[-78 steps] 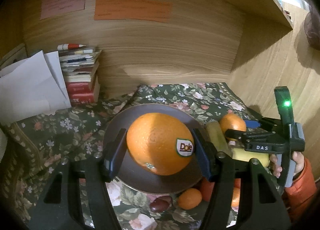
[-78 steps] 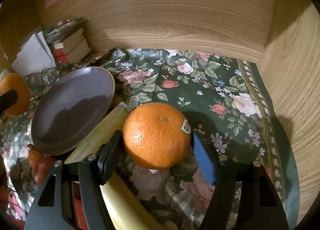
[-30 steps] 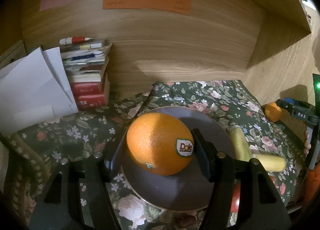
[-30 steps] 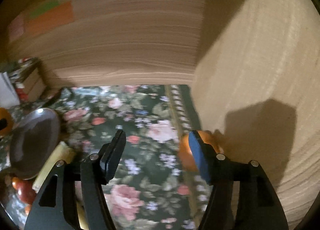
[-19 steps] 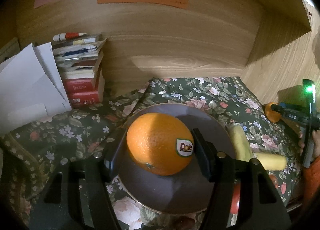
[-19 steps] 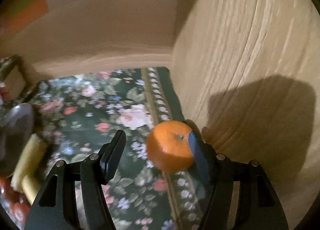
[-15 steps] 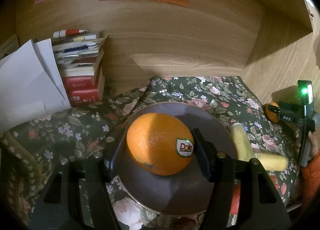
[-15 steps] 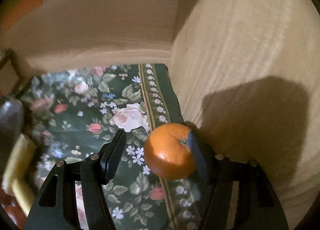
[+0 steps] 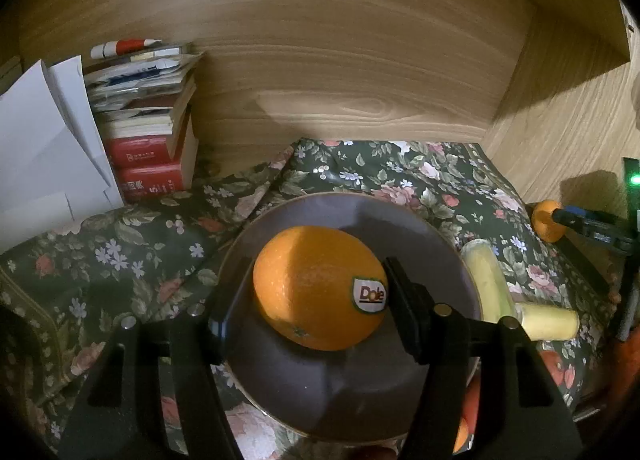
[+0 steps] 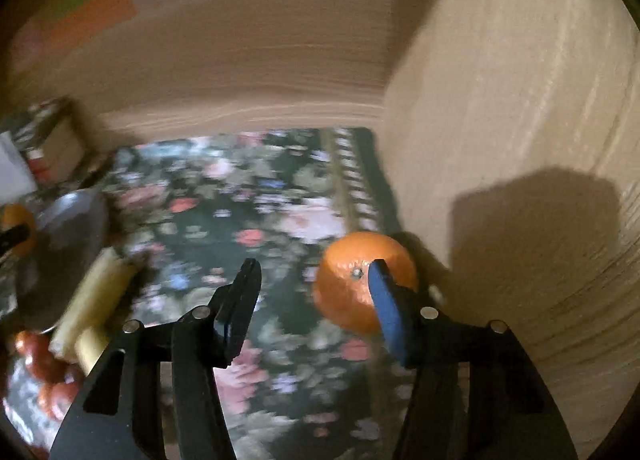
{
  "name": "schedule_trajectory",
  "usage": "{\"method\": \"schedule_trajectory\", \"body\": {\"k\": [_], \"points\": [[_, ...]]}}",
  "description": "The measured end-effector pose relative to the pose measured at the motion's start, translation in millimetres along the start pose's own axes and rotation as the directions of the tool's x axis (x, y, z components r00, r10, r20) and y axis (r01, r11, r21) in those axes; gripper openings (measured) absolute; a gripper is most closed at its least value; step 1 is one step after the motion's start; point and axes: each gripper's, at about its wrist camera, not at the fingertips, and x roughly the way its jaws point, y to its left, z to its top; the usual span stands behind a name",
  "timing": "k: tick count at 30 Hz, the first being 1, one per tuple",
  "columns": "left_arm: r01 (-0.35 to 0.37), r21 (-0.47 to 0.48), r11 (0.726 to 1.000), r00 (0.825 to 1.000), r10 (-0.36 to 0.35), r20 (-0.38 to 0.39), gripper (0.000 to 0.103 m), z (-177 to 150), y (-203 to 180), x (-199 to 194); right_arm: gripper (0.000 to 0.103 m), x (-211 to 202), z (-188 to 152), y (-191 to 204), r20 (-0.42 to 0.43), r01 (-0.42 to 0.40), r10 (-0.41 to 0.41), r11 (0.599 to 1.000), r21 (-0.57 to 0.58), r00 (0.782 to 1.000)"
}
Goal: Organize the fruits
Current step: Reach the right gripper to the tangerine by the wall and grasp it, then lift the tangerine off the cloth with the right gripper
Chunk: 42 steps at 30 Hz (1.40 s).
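My left gripper is shut on a large orange with a Dole sticker, held just above a dark plate. A small orange lies on the floral cloth against the wooden side wall. My right gripper hangs over it with its jaws closing. The blue pad of its right finger crosses in front of the fruit, and the left finger stands well apart from it. In the left wrist view the small orange and the right gripper show at the far right.
Two banana pieces lie right of the plate, with red fruits near the cloth's front edge. A stack of books and white papers stand at the back left. Wooden walls close the back and right.
The right gripper has swung about and sunk near the small orange by the wall, and its jaws have narrowed. The left gripper keeps its hold on the large orange over the plate.
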Motion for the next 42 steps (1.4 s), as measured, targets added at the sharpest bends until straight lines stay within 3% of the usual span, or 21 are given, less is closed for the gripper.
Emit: {"method": "schedule_trajectory", "body": {"k": [2, 5, 8, 10, 12, 13, 15, 17, 20, 24, 26, 28, 32, 42], "points": [[-0.003, -0.001, 1.0, 1.0, 0.003, 0.004, 0.063, 0, 0, -1, 0.06, 10, 1, 1, 0.011, 0.067, -0.066, 0.998, -0.02, 0.998], [-0.013, -0.001, 1.0, 1.0, 0.013, 0.012, 0.063, 1, 0, -2, 0.068, 15, 3, 6, 0.002, 0.073, -0.073, 0.997, -0.039, 0.997], [-0.016, -0.001, 1.0, 1.0, 0.016, 0.018, 0.063, 0, 0, -3, 0.071, 14, 2, 10, -0.002, 0.031, -0.031, 0.999, -0.044, 1.0], [-0.014, -0.003, 1.0, 1.0, 0.014, 0.016, 0.063, 1, 0, -3, 0.072, 4, 0, 15, -0.006, -0.082, 0.082, 0.996, -0.038, 0.997], [-0.011, -0.002, 1.0, 1.0, 0.011, 0.013, 0.063, 1, -1, -1, 0.046, -2, -3, 28, -0.063, -0.251, 0.248, 0.967, -0.045, 0.967], [-0.012, 0.0, 1.0, 1.0, 0.012, 0.012, 0.063, 1, -2, -1, 0.024, -4, -5, 31, -0.088, -0.298, 0.293, 0.954, -0.041, 0.952], [-0.011, 0.003, 1.0, 1.0, 0.011, 0.013, 0.063, 0, -2, -1, 0.024, -15, -10, 36, -0.048, -0.207, 0.203, 0.976, -0.073, 0.978], [-0.009, 0.004, 1.0, 1.0, 0.009, 0.015, 0.063, 0, -2, -2, 0.031, -20, -12, 29, -0.015, -0.119, 0.119, 0.991, -0.06, 0.993], [-0.008, 0.009, 1.0, 1.0, 0.007, 0.021, 0.063, 0, -3, -4, 0.032, -16, -15, 10, -0.032, -0.116, 0.117, 0.993, 0.017, 0.993], [-0.009, 0.003, 1.0, 1.0, 0.009, 0.023, 0.063, 0, -3, -5, 0.036, -14, -20, 0, -0.033, -0.076, 0.077, 0.996, 0.037, 0.996], [-0.006, -0.002, 1.0, 1.0, 0.006, 0.022, 0.063, 0, -1, -4, 0.058, -6, -23, -2, -0.049, -0.051, 0.053, 0.998, 0.037, 0.997], [-0.006, -0.003, 1.0, 1.0, 0.006, 0.021, 0.063, -1, -1, -5, 0.064, 2, -27, -4, -0.061, -0.033, 0.036, 0.998, 0.044, 0.997], [-0.003, -0.002, 1.0, 1.0, 0.003, 0.024, 0.063, -1, -3, -6, 0.064, 18, -24, -11, -0.09, -0.05, 0.058, 0.995, 0.088, 0.994], [0.017, -0.007, 1.0, 0.999, -0.017, 0.039, 0.063, -4, -2, -12, 0.068, 40, 7, -7, -0.055, 0.009, 0.003, 0.979, 0.206, 0.998]]}}
